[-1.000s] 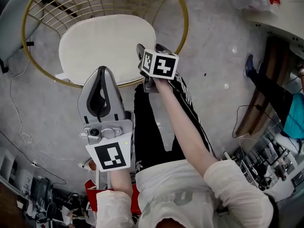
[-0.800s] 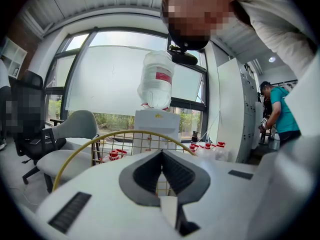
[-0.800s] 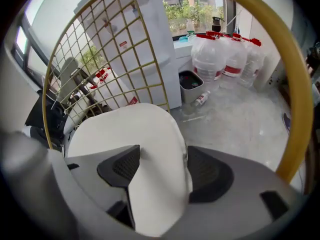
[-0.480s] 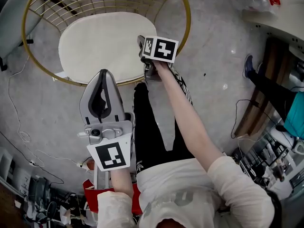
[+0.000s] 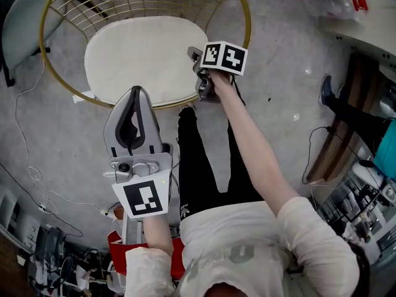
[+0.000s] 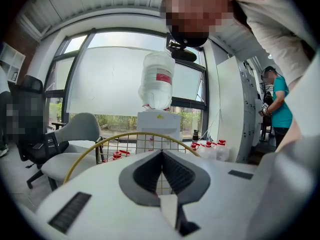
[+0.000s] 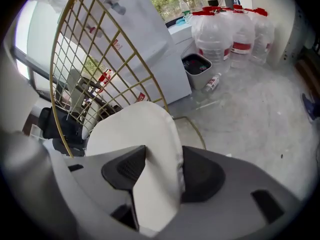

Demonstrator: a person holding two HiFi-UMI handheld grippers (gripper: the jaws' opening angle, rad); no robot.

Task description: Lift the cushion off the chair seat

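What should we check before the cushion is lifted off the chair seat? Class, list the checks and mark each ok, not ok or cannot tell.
1. Cushion edge sits between the right gripper fingers: ok.
2. Grip finished: not ok, the fingers are closing on the edge.
3. Nothing lies on top of the cushion: ok.
4. Left gripper shut and empty: ok.
5. Cushion loose from the chair underneath: cannot tell.
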